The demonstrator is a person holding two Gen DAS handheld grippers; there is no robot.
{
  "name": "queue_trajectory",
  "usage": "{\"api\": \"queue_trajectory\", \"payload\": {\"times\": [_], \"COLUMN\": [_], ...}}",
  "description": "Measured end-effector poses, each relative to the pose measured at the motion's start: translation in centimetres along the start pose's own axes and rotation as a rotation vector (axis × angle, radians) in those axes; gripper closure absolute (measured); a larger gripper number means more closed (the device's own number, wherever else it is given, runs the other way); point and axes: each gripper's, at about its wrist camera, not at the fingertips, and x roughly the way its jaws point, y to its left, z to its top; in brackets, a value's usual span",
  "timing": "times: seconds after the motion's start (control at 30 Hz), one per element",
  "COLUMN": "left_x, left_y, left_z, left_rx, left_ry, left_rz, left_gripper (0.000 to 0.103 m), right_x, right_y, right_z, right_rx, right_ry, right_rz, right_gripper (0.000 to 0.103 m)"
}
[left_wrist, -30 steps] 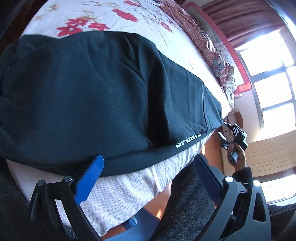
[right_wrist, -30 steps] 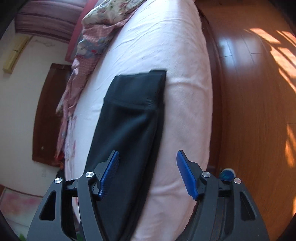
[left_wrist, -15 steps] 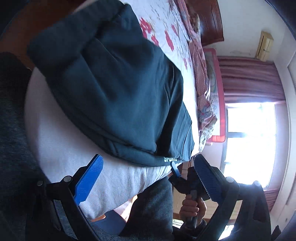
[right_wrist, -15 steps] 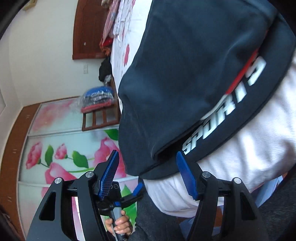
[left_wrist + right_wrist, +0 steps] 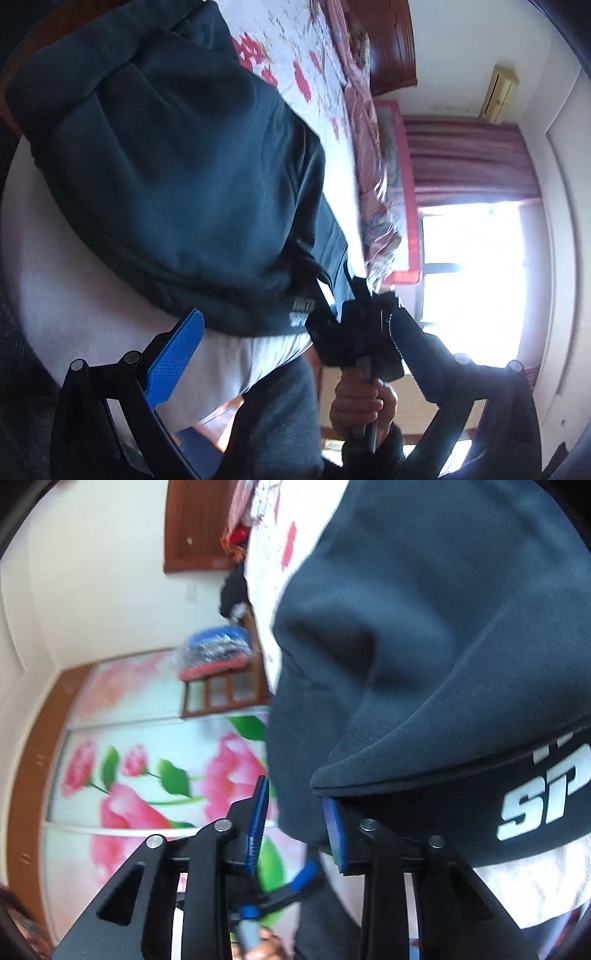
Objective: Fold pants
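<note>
Right wrist view: the right gripper (image 5: 295, 834) is closing, its fingers not yet pinching the soft, floppy pants (image 5: 424, 646) at right, on the bed (image 5: 74, 302); left gripper (image 5: 291, 354) fingers apart. Grip layered hem.

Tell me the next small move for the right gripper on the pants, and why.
Probably finish the pinch. The right gripper is closing at the pants edge near the white lettering; fabric hangs between the blue pads, but a gap remains beside the other pad. The left gripper stands open, short of the cloth.
</note>
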Motion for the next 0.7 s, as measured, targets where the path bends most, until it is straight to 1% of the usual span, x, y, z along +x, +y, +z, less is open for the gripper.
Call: {"api": "queue_trajectory", "payload": {"times": [0.03, 0.07, 0.13, 0.23, 0.3, 0.37, 0.43, 0.53, 0.63, 0.7], "left_x": [0.3, 1.1, 2.9, 4.8, 5.4, 4.8, 3.3, 0.9, -1.9, -2.9], "left_y": [0.0, 0.0, -0.2, -0.8, -0.7, -0.4, 0.2, 0.9, 1.7, 2.3], "left_z": [0.1, 0.2, 0.0, 0.1, 0.6, 1.3, 1.9, 2.8, 4.0, 4.6], "left_rx": [-0.007, -0.014, -0.016, 0.012, -0.020, -0.026, -0.066, -0.120, -0.150, -0.175], "left_ry": [-0.016, -0.007, 0.048, 0.076, 0.060, -0.018, -0.093, -0.212, -0.328, -0.378], "left_rz": [-0.004, -0.004, 0.001, 0.037, 0.024, 0.049, 0.031, 0.036, 0.066, 0.095], "left_gripper": [0.002, 0.002, 0.002, 0.002, 0.002, 0.002, 0.002, 0.002, 0.002, 0.002], "right_x": [-0.1, -0.3, -0.3, -0.4, -0.4, -0.7, -0.8, -1.4, -1.6, -1.7], "right_y": [0.3, 0.8, 1.4, 1.7, 1.9, 2.0, 2.2, 2.4, 2.0, 1.5], "right_z": [0.2, 0.3, 0.7, 1.1, 1.0, 1.0, 0.9, 0.8, 0.6, 0.2], "right_rx": [0.013, 0.010, 0.012, 0.025, 0.028, 0.033, 0.028, 0.008, -0.003, 0.002], "right_ry": [-0.009, -0.018, -0.031, -0.038, -0.035, -0.035, -0.031, -0.022, -0.011, 0.001], "right_rz": [0.038, 0.055, 0.095, 0.116, 0.116, 0.121, 0.126, 0.128, 0.113, 0.091], "right_gripper": [0.075, 0.075, 0.075, 0.075, 0.075, 0.075, 0.075, 0.075, 0.075, 0.075]}}
